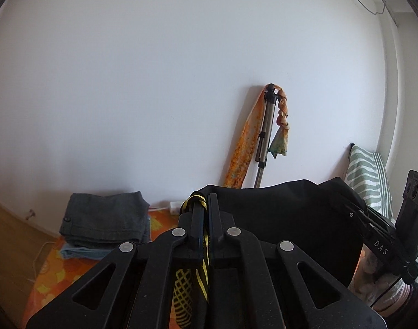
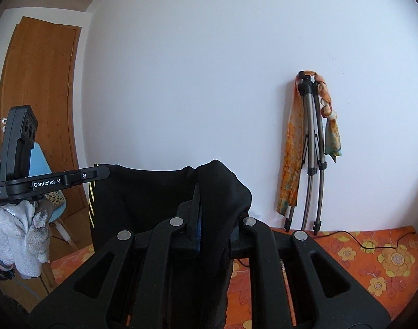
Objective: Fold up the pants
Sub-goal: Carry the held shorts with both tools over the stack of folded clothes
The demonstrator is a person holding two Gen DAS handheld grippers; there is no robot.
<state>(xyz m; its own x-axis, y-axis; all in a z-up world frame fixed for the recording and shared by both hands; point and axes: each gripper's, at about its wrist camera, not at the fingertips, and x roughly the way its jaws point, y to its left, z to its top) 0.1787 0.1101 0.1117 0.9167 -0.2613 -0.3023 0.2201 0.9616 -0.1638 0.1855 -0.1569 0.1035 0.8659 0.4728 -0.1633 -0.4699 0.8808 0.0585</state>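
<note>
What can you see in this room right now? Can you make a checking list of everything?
Surface: orange flowered cloth covers it.
Job's things: black pants with yellow stripes, held up in the air between both grippers.
Clutter: stack of folded clothes at the far left corner of the cloth.
Grippers: left gripper shut on one end of the pants' top edge; right gripper shut on the other end.
Cables: thin black cable lies across the cloth; white cable on the wooden floor.
Surroundings: tripod draped with an orange scarf leans on the white wall; wooden door; blue chair; striped pillow.
</note>
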